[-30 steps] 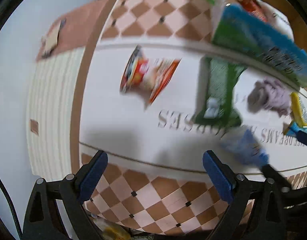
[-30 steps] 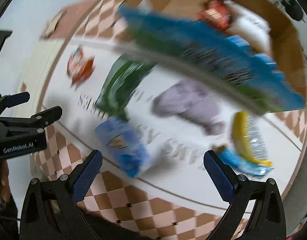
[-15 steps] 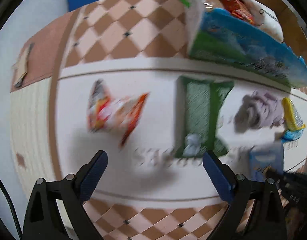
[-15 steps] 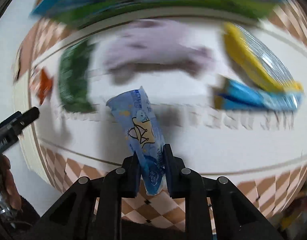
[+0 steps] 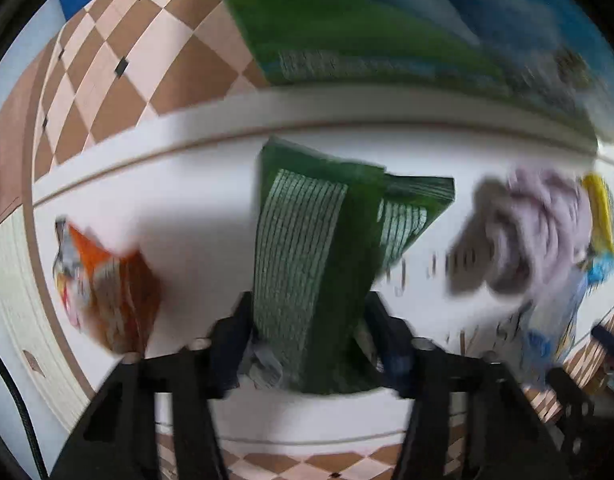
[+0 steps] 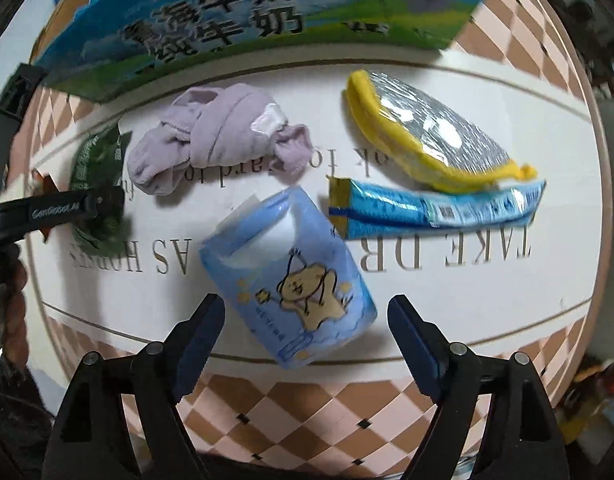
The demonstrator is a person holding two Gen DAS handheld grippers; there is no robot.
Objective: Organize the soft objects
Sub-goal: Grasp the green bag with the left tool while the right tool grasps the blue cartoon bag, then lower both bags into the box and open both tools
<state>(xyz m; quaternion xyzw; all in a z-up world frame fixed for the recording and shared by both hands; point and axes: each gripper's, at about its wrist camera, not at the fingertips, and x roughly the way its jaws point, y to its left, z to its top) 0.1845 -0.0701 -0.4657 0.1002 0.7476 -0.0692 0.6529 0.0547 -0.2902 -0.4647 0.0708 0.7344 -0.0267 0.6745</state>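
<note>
My left gripper is shut on a green snack packet, its fingers pressed on the packet's sides; the same packet shows at the left of the right wrist view. My right gripper is open, and a light blue tissue pack with a cartoon bear lies on the mat between its fingers. A bundle of lilac socks lies beyond it. An orange snack bag lies left of the left gripper.
A milk carton box with blue and green print stands behind the objects. A yellow-edged silver pouch and a blue wrapper lie to the right. All rest on a white mat over a checkered tablecloth.
My left gripper moved right and forward and closed on the green packet. My right gripper, shut on the tissue pack half a second ago, has opened, and the pack lies on the mat.
</note>
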